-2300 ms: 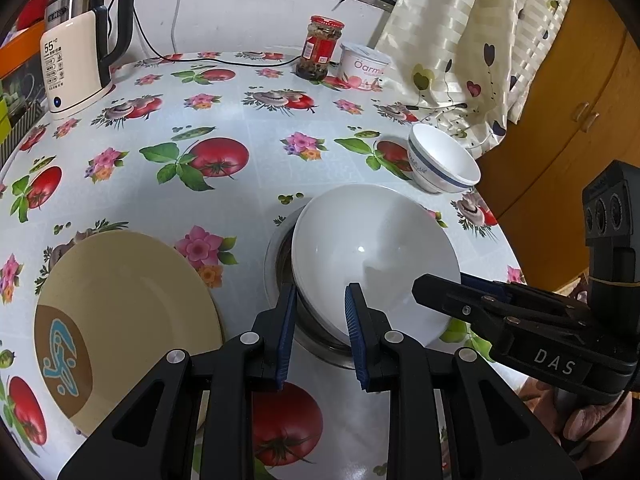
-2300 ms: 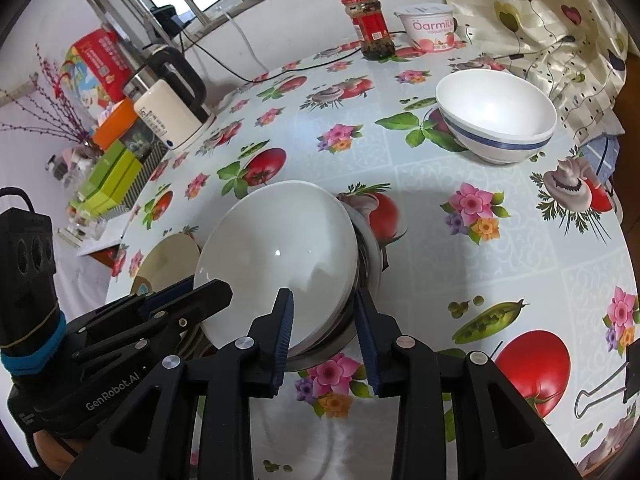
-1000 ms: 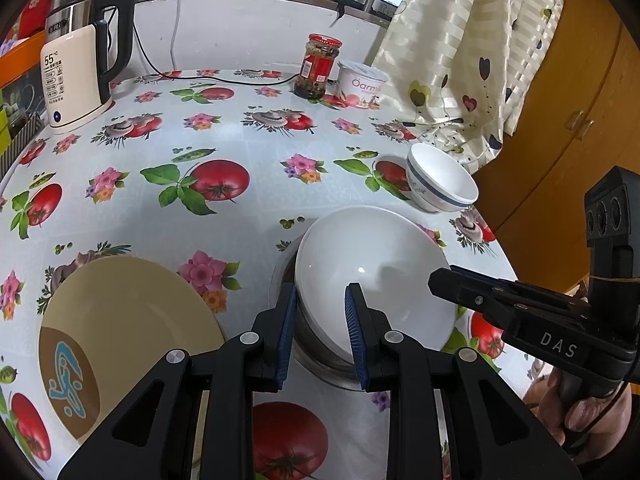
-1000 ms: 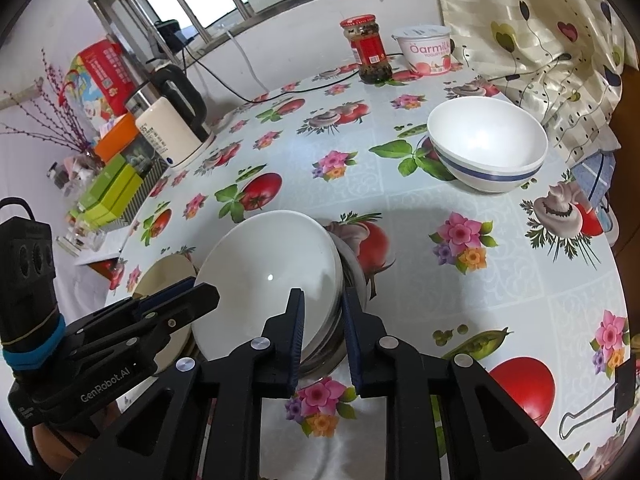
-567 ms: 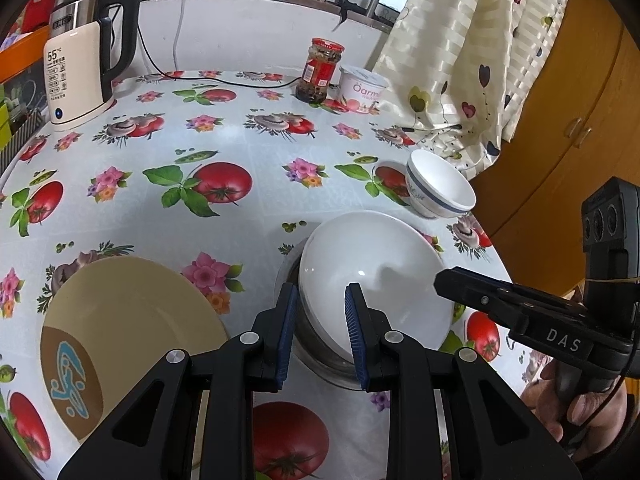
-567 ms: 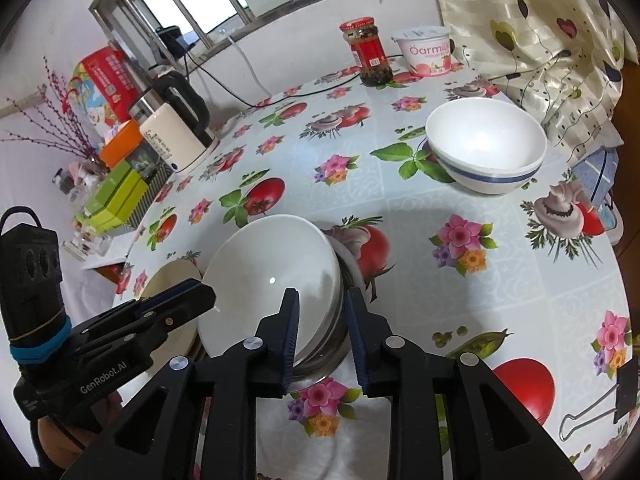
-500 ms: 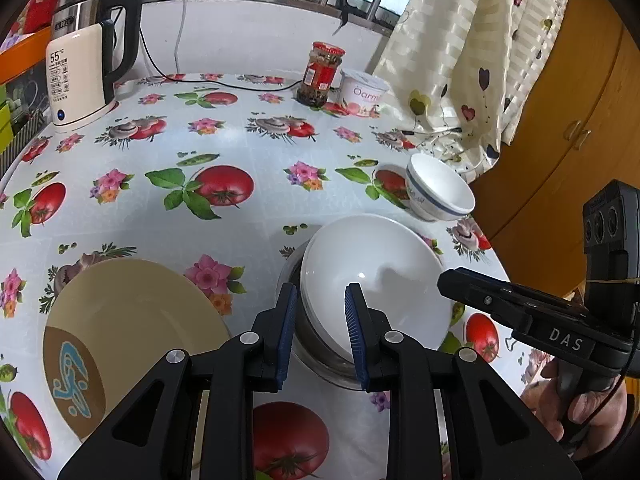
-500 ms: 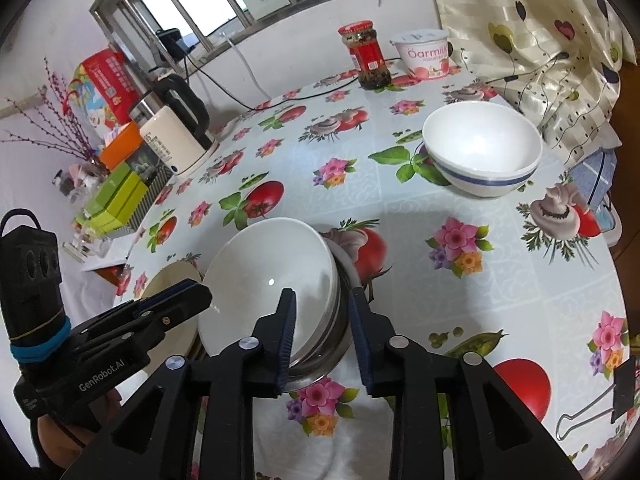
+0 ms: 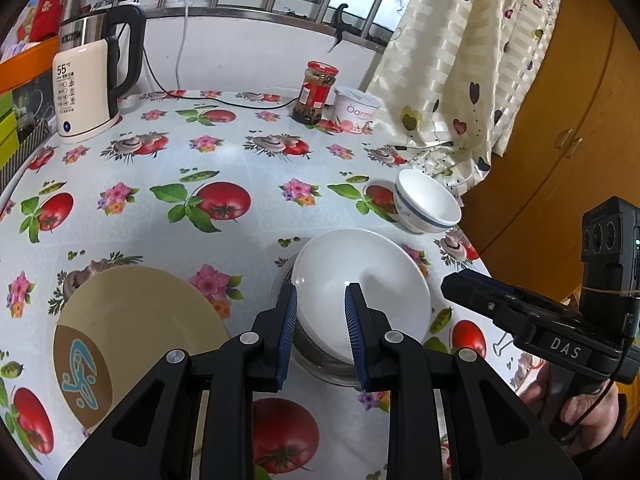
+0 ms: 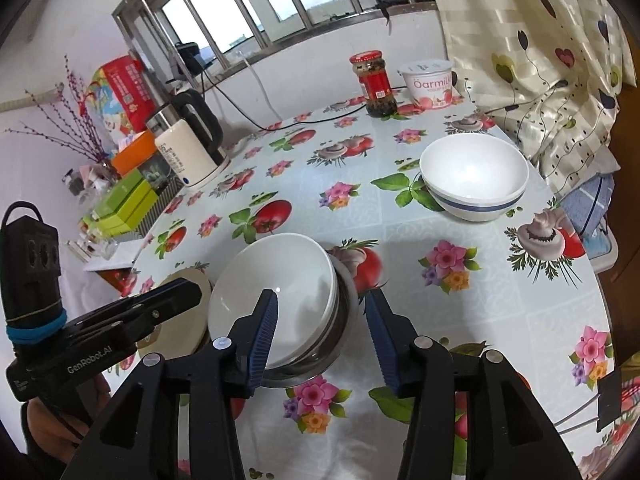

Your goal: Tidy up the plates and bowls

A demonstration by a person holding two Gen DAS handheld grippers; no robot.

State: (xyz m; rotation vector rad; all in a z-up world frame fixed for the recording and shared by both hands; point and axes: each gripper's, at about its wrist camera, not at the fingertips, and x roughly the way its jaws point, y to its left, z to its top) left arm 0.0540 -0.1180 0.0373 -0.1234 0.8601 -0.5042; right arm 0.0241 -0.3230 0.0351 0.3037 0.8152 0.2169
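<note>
Left wrist view: the table wears a cloth printed with tomatoes and flowers. At the back stand a cream kettle, a red-lidded jar and a yoghurt tub; a curtain hangs on the right, touching the table edge. A tan plate lies flat at the near left. Just right of it the white bowl sits tilted inside a metal bowl, its mouth turned up and towards the far left. A blue-banded bowl stands upright beyond it, apart. The left hand-held gripper hovers over the white bowl's near rim with a narrow gap between its blue pads, and I cannot tell whether they pinch the rim. The right hand-held gripper reaches in from the right beside the bowl.

Right wrist view: the right hand-held gripper has its jaws opening, straddling the near edge of the stacked white bowl and metal bowl, pads clear of both. The white bowl is plain, glossy, deep and round. The left hand-held gripper lies over the tan plate at the left. The blue-banded bowl stands well apart, upright.
</note>
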